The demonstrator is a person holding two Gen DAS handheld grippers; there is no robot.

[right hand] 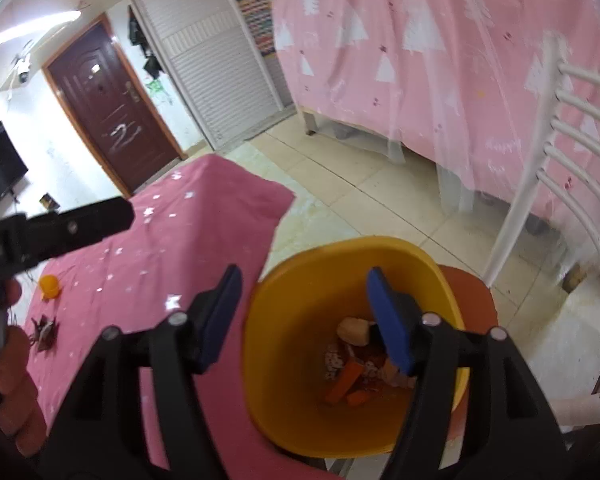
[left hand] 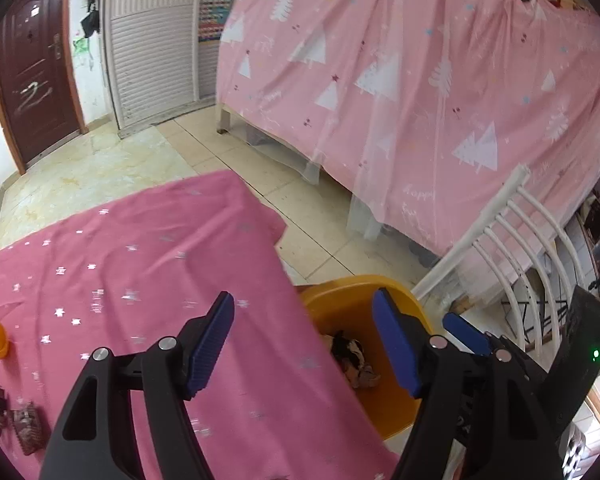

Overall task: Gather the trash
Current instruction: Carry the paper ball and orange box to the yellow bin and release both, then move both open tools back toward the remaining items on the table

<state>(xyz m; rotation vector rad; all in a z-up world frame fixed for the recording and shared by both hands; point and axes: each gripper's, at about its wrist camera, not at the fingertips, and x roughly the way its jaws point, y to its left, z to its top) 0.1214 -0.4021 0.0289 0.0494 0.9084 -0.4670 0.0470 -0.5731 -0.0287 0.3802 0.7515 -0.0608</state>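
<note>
Faint white script reading "Happy" on the pink tree-print bed cover (left hand: 420,80), low near its hem at far right. Print on the colourful wall chart (left hand: 216,8) by the louvred doors too blurred to read.

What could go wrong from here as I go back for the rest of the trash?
1. The yellow bin stands tight against the pink tablecloth; a swing back could knock it.
2. The wrappers lie at the table's near edge and could slide off.
3. The left gripper and right gripper are close together, so they may collide.
</note>
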